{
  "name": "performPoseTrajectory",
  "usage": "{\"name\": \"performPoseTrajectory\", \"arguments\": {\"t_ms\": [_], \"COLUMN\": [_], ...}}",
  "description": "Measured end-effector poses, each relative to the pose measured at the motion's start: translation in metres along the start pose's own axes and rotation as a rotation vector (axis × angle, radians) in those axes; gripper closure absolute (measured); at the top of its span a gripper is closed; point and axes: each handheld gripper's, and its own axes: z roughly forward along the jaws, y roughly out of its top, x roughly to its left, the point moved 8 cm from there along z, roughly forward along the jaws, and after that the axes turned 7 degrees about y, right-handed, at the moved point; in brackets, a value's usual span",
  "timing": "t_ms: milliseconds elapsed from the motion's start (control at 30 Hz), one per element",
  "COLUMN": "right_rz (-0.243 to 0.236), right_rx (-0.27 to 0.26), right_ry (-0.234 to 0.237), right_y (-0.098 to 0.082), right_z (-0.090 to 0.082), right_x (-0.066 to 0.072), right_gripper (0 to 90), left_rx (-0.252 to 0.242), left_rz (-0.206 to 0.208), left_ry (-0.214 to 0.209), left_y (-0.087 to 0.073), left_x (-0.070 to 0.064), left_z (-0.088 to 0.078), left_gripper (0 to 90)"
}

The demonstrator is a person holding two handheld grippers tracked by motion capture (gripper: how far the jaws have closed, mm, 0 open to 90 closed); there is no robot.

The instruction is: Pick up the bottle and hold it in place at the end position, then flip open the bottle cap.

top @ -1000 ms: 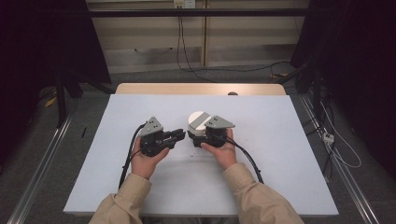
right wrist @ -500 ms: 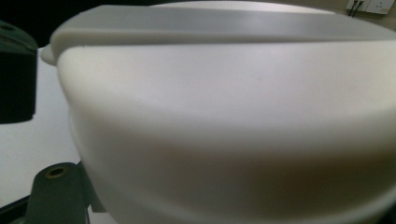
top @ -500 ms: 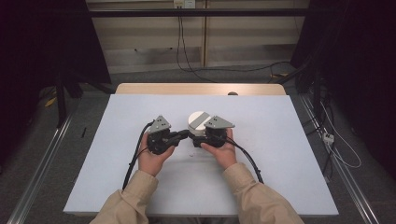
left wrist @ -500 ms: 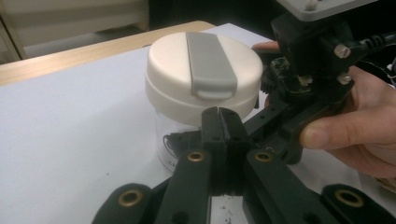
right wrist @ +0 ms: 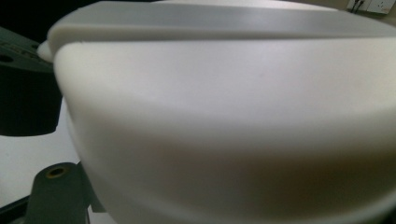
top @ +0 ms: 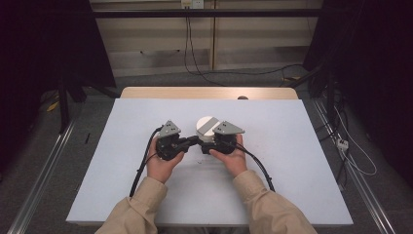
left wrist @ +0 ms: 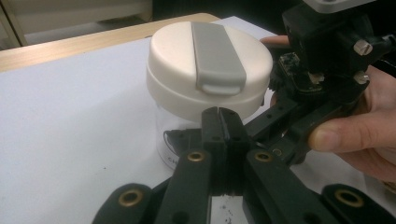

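Clear jar (left wrist: 173, 140) with a cream lid (left wrist: 210, 70) stands upright on the white table (top: 292, 161), just above centre of the high view. A grey strap-like tab (left wrist: 215, 56) runs across the lid top; in the high view it shows as a diagonal grey band.

Left gripper (left wrist: 219, 122): jaws pressed flat together, nothing between them. Over the last second they have just been closing, and they end shut and empty. Tips sit low centre in the left gripper view, right under the lid rim at the jar's glass wall; whether they touch it I cannot tell.

Right gripper (top: 210, 146): jaws drawn in on the jar's lower body, below the lid, seen at right of the left gripper view with the right hand (left wrist: 359, 135) wrapped round the gripper's body. In the right gripper view the lid looms very close, blurred, across most of the frame.

High view: both grippers meet nose to nose at the jar, left hand (top: 163, 163) lower left of it, tan sleeves (top: 139, 209) at the bottom edge.
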Motion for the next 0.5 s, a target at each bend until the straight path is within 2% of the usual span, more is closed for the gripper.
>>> {"name": "performPoseTrajectory", "arguments": {"t_ms": [367,500], "right_rz": [0.001,-0.022], "right_rx": [0.003,0.021], "right_ry": [0.001,-0.009], "right_y": [-0.001,-0.003], "right_z": [0.0005,0.0012], "right_x": [0.0,0.0], "right_gripper": [18.6,17.9], "left_rx": [0.005,0.009], "left_rz": [-0.002,-0.004], "left_ry": [0.012,0.017], "left_y": [0.0,0.0013], "left_x": [0.0009,0.0006], "left_z": [0.0031,0.0045], "left_gripper": [90.0,90.0]}}
